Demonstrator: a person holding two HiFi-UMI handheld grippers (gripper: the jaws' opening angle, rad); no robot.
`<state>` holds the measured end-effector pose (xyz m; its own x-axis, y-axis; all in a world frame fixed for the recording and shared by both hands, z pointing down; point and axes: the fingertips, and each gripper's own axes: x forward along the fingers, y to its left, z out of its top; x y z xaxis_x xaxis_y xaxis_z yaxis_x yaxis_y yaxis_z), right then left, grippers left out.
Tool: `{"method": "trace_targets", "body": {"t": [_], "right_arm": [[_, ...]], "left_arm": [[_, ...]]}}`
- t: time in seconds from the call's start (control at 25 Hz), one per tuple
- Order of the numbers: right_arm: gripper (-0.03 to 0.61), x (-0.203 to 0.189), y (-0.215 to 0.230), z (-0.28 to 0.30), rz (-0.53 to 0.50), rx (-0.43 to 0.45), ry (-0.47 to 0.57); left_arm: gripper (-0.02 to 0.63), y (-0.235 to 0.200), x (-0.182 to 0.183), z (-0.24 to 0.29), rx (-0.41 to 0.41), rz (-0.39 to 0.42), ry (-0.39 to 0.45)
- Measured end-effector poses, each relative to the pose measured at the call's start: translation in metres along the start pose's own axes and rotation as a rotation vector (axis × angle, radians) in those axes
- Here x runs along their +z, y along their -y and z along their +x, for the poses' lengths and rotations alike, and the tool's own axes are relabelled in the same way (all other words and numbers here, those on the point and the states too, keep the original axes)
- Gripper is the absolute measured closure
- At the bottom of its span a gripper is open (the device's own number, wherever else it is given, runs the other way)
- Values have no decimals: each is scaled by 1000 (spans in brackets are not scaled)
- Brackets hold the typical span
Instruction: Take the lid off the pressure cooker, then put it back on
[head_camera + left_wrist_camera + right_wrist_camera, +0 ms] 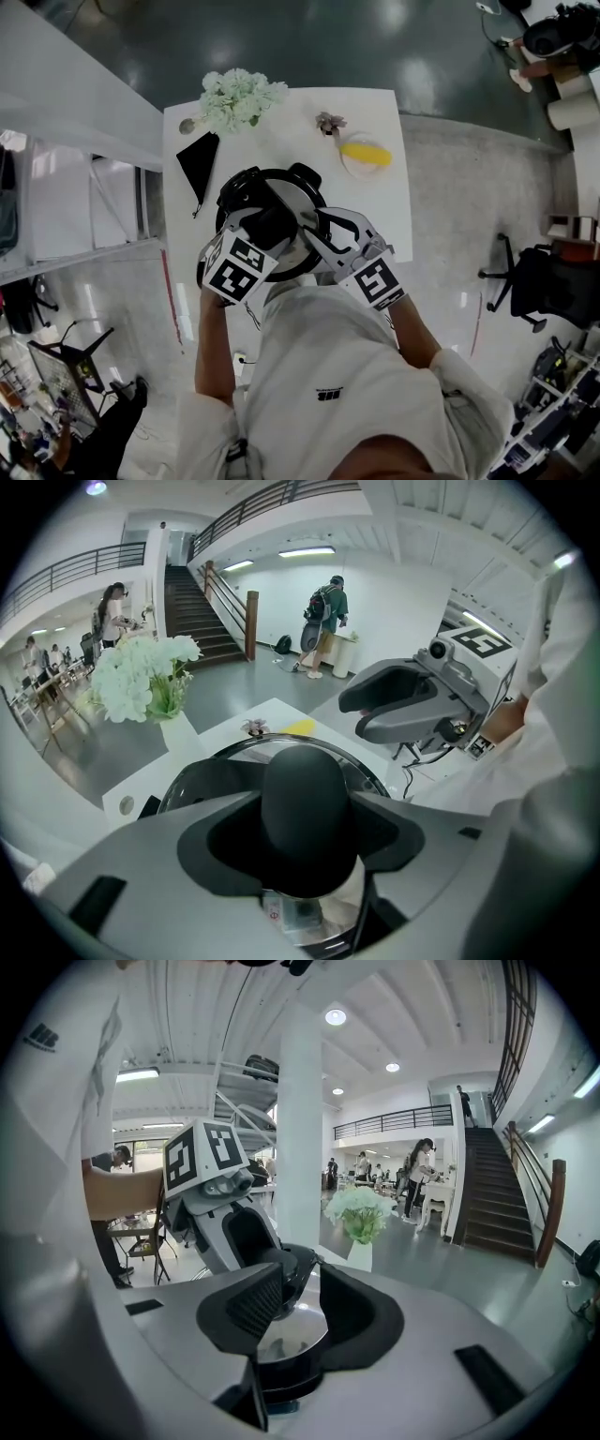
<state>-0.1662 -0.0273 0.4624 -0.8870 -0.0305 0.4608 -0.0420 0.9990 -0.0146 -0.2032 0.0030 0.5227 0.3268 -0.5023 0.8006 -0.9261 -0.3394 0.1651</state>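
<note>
The steel pressure cooker (281, 173) stands mid-table on the white table (384, 216), with its shiny lid (281, 745) on it. My left gripper (309, 832) comes down from above, its jaws shut on the lid's black handle (309, 794), which fills the gap between them. In the head view this left gripper (272, 225) covers the lid's centre. My right gripper (298, 1302) reaches in level at the near right rim, and a black side handle (281, 1377) spans the space between its jaws. The lid (292, 1335) gleams through the gap above it.
White flowers in a vase (239, 97) stand at the table's far edge. A black pouch (199, 159) lies at the left and a plate with something yellow (366, 155) at the far right. An office chair (539, 281) is on the floor to the right.
</note>
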Motion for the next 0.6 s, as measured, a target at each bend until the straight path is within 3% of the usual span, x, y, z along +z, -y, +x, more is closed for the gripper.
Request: {"method": "trace_targets", "body": {"t": [0.6], "right_arm": [[453, -2, -1, 0, 11, 0, 14]], "left_arm": [[325, -4, 0, -1, 123, -170, 42]]}}
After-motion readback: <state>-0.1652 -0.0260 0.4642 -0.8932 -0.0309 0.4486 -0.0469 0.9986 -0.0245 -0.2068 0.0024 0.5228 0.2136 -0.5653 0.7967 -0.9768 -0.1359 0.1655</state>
